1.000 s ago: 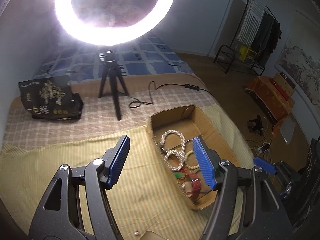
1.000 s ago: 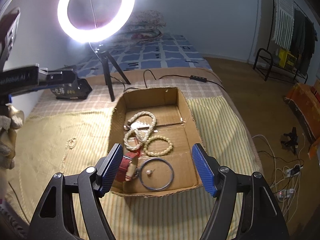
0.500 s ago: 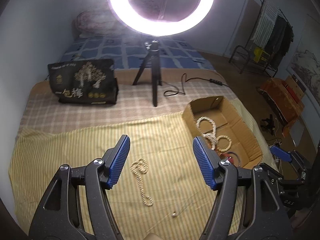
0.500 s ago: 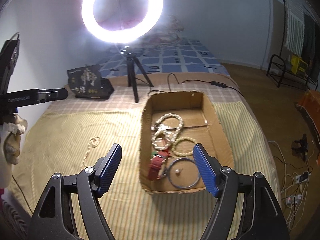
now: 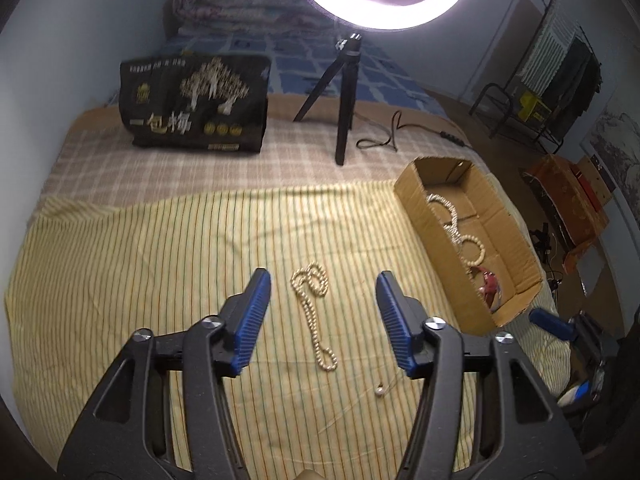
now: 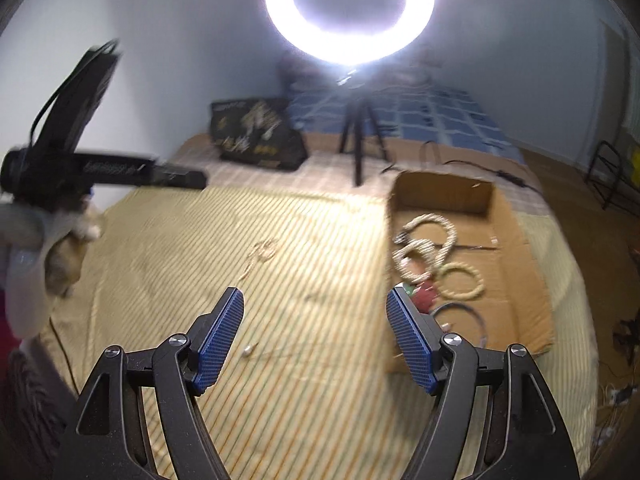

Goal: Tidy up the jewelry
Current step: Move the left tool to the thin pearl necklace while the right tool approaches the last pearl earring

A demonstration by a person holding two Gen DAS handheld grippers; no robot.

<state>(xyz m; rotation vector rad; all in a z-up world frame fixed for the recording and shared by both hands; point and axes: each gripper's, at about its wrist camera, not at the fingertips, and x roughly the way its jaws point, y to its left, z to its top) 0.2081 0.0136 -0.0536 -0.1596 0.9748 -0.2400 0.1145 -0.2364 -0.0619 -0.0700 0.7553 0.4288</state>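
A pearl necklace lies stretched on the yellow striped cloth, straight ahead of my left gripper, whose jaws are closing with nothing pressed between the pads. A single pearl pendant on a thin chain rests just right of the necklace's near end. The open cardboard box at the right holds bead bracelets, a rope necklace and a red piece. In the blurred right wrist view my right gripper hangs open above the cloth, the pendant near its left finger, the necklace farther off and the box to its right.
A ring light on a black tripod stands at the back of the bed with its cable trailing right. A black printed bag sits at the back left. The bed's right edge drops to a floor with cords. A hand holds the left gripper.
Both views have swung left from the box to the open cloth. The necklace now lies centred and nearer ahead of the left gripper, whose jaws stand narrower. The right gripper has left the box.
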